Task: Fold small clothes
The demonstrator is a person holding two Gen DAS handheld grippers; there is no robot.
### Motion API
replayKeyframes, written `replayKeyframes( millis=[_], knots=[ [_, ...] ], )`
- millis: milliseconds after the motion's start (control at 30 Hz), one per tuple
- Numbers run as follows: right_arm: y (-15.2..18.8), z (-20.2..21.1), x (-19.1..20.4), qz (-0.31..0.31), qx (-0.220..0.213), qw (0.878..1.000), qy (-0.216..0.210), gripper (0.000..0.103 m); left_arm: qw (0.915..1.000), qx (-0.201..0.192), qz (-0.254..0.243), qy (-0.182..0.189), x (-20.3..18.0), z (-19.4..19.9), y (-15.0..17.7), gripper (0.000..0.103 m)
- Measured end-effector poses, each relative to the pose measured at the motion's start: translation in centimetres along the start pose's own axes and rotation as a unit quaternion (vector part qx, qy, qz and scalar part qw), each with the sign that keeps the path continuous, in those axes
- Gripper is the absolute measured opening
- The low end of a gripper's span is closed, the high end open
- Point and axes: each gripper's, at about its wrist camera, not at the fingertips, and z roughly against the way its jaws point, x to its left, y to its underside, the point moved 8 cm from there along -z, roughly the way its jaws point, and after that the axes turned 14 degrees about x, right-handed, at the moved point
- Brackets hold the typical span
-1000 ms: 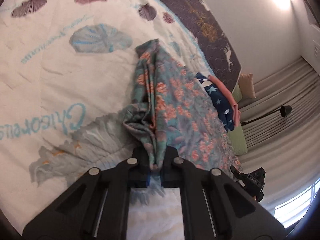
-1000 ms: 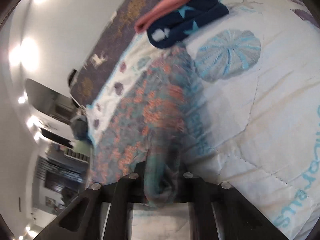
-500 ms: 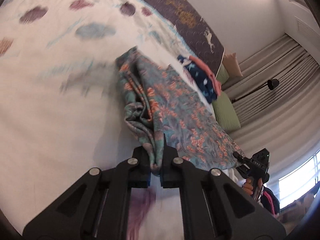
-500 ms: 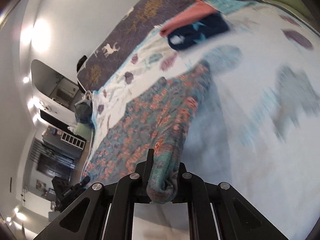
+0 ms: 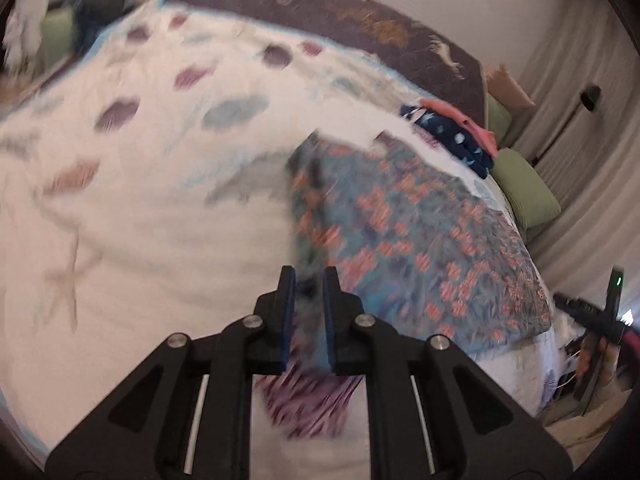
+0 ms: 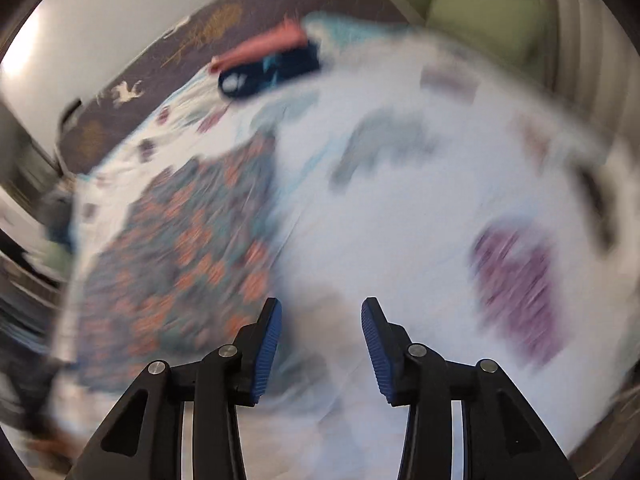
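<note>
A teal floral garment with orange flowers [image 5: 408,236] lies spread flat on the white shell-print quilt [image 5: 152,208]. My left gripper [image 5: 308,280] is at its near left corner; the jaws stand a narrow gap apart, and motion blur hides whether cloth is still between them. In the right wrist view the same garment [image 6: 192,248] lies to the left of my right gripper [image 6: 320,312], which is open and empty over bare quilt [image 6: 400,216]. Both views are blurred by motion.
A folded stack of navy star-print and coral clothes [image 5: 456,132] sits at the far side of the bed, also in the right wrist view [image 6: 268,64]. Green pillows [image 5: 524,196], a dark headboard [image 5: 360,20] and curtains lie beyond.
The garment, bunched and held by both grippers before, now lies spread flat. My right gripper has opened and let it go. My left jaws have parted slightly. Both cameras swung quickly.
</note>
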Motion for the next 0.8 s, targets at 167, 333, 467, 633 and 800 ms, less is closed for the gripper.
replayKeyframes(
  millis=[167, 333, 467, 633, 800],
  knots=[
    [-1.7, -1.9, 7.2, 0.093, -0.002, 0.993, -0.066, 0.041, 0.9988, 0.009, -0.033, 0.034, -4.0, -3.3, -2.5, 0.014],
    [-1.4, -6.5, 9.0, 0.118, 0.046, 0.991, -0.038, 0.037, 0.9976, 0.059, -0.030, -0.017, -2.9, -7.9, -2.2, 0.021],
    [-1.0, -6.4, 7.7, 0.108, 0.042, 0.991, -0.065, 0.036, 0.9980, 0.052, -0.032, -0.014, -2.9, -7.9, -2.0, 0.021],
    [-2.3, -4.7, 7.9, 0.120, 0.033, 0.991, -0.057, 0.036, 0.9960, 0.056, -0.053, -0.045, -3.7, -7.9, -2.4, 0.026],
    [-5.4, -4.4, 10.0, 0.134, 0.003, 0.990, -0.032, 0.038, 0.9939, 0.041, -0.075, -0.069, -4.7, -7.5, -3.6, 0.040]
  ],
)
